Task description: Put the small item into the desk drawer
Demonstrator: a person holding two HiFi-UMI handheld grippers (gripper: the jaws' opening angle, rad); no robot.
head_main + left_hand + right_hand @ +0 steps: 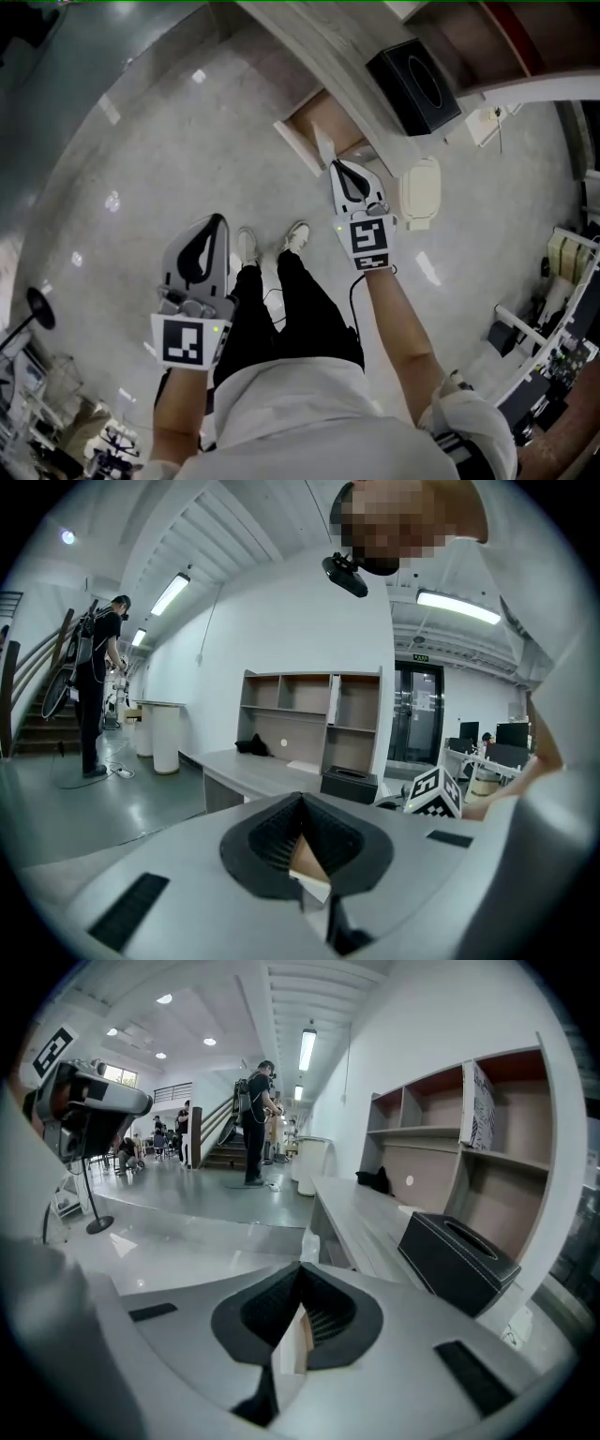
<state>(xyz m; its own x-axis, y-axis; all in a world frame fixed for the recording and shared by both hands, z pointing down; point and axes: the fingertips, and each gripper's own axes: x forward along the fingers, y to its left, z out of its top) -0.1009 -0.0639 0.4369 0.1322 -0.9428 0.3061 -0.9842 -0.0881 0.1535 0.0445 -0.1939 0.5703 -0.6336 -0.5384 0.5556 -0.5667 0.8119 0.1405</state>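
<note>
I stand at a grey desk [328, 47] whose drawer [330, 124] is pulled out and shows a brown inside. My right gripper [324, 143] is held level with its jaws closed tight, the tips just over the drawer's front edge. In the right gripper view the right gripper [300, 1269] holds nothing that I can see. My left gripper [221, 221] hangs over the floor to the left of my legs, also shut and apparently empty, as the left gripper view [302, 801] shows it. No small item shows in any view.
A black tissue box [417, 84] sits on the desk, with an open shelf unit [469, 1138] behind it. A cream rounded object [420, 192] stands right of the right gripper. A stand with a round base [37, 305] is at the far left. People [255, 1119] are far off.
</note>
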